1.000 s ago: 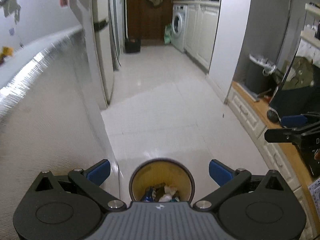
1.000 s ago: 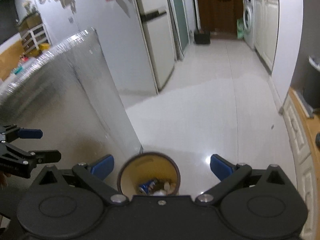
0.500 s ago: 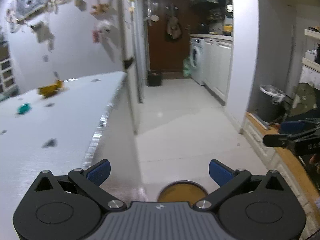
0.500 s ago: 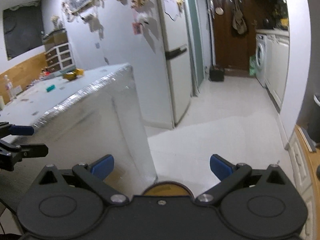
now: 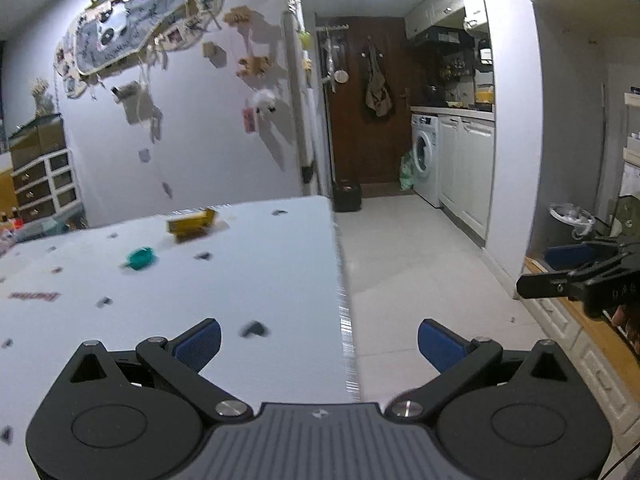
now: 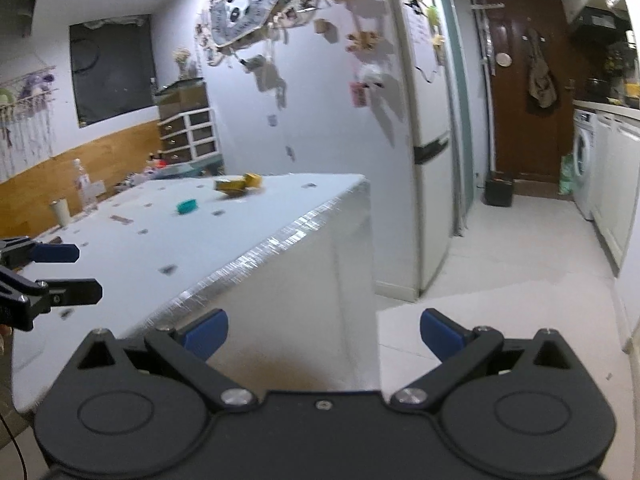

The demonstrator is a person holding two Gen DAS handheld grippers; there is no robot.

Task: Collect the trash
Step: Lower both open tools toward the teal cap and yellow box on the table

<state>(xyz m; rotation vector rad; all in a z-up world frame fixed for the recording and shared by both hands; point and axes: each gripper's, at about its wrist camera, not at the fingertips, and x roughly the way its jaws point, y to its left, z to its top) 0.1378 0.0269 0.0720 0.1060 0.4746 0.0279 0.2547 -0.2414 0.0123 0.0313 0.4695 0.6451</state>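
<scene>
Hovering at the white table [image 5: 240, 280] edge, left gripper [image 5: 319, 338] and right gripper [image 6: 324, 330] both spread, bare floor [image 5: 420, 264] alongside

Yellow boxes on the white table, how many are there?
1, as far as I can tell: the blurry yellow box lies near the table's far edge, beyond the teal thing. Blur could hide another.

White table [image 5: 280, 280], yellow box [image 5: 191, 225], teal cap [image 5: 140, 258], blue-padded black fingers [image 5: 198, 340], brown door [image 6: 524, 92]
</scene>
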